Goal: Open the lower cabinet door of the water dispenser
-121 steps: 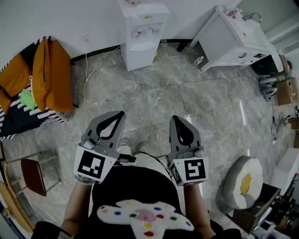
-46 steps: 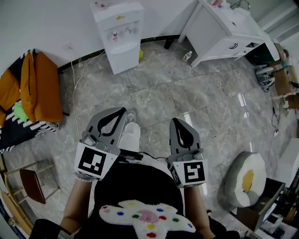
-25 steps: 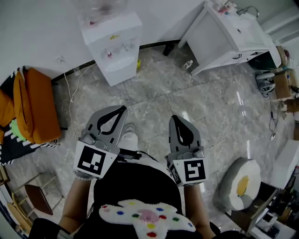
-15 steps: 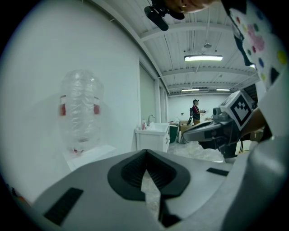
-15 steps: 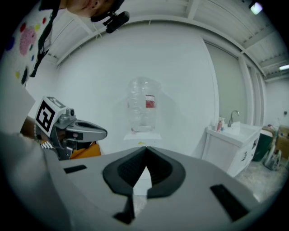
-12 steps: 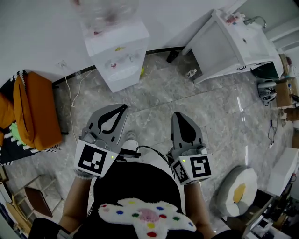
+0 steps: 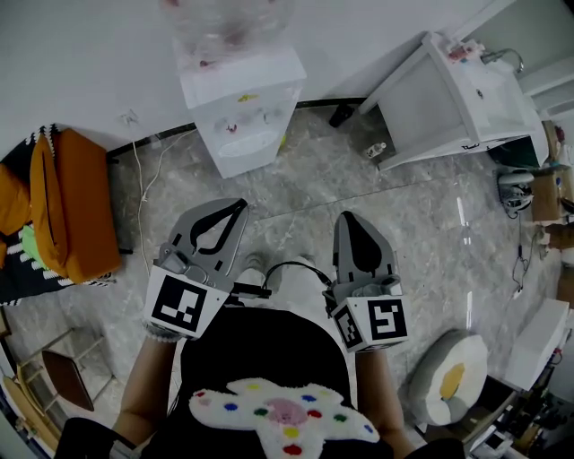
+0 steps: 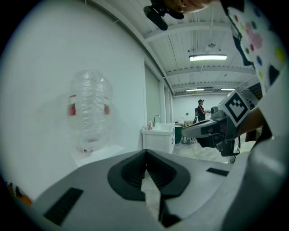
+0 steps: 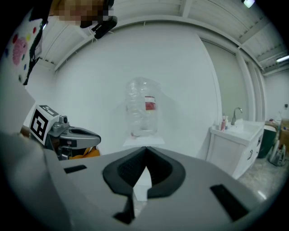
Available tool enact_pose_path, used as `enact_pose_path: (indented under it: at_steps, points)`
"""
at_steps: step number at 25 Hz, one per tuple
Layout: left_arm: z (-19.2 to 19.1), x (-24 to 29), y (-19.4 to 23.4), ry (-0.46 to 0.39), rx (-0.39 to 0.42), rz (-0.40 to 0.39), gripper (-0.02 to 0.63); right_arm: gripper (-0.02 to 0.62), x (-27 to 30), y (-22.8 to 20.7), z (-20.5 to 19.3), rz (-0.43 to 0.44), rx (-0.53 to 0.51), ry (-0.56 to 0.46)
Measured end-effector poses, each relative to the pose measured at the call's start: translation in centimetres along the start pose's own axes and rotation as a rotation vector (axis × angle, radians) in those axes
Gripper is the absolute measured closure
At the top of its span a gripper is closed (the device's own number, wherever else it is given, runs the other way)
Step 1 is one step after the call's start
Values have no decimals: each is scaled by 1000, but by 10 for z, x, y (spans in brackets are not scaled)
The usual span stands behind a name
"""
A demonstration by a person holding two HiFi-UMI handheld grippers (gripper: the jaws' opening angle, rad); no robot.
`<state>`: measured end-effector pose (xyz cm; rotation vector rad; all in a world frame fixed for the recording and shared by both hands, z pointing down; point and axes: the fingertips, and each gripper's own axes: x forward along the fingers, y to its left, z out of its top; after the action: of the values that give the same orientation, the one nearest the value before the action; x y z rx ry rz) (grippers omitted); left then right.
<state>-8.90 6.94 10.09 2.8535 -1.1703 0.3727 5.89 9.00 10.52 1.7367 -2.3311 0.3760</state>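
The white box-shaped water dispenser (image 7: pixel 240 103) stands upright against the far wall, a clear bottle (image 7: pixel 226 25) on top. Its lower door (image 7: pixel 256 154) looks shut.

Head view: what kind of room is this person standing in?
Probably a workroom or office corner: a water dispenser, a white sink cabinet and orange jackets heaped nearby.

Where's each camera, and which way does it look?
Head view: on the person's head, facing down at the water dispenser; arms, left hand-held gripper, right hand-held gripper show.
Left gripper view: on the left one, facing the bottle; shut jaws, right one show.
Right gripper view: on the right one, facing the bottle; shut jaws, left one show.
Shared: both gripper views see the bottle and sink cabinet.
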Motion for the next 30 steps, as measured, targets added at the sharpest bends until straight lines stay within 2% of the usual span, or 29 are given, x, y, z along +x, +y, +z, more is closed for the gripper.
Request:
enact_pose_path:
  at_steps: [7, 13, 16, 19, 25, 27, 28, 30]
  points:
    - [1, 4, 16, 1, 3, 61, 595, 591, 21, -3, 7, 50, -44, -5]
    - [6, 17, 23, -1, -13, 126, 594, 592, 44, -18, 21, 125, -94, -74]
    - [3, 26, 27, 20, -32, 176, 594, 591, 54, -26, 20, 165, -106, -36]
    - [9, 38, 32, 7, -71, 229, 594, 592, 63, -33, 17, 200, -118, 19]
    - [11, 55, 28, -10, -132, 255, 588, 592, 79, -49, 18, 252, -131, 35]
    - [10, 61, 25, -4, -145, 247, 520, 469, 83, -51, 16, 280, -125, 42]
    - [9, 64, 24, 1, -146, 245, 493, 466, 86, -53, 15, 286, -125, 48]
    - [7, 67, 23, 12, -152, 256, 486, 464, 89, -56, 13, 294, -128, 59]
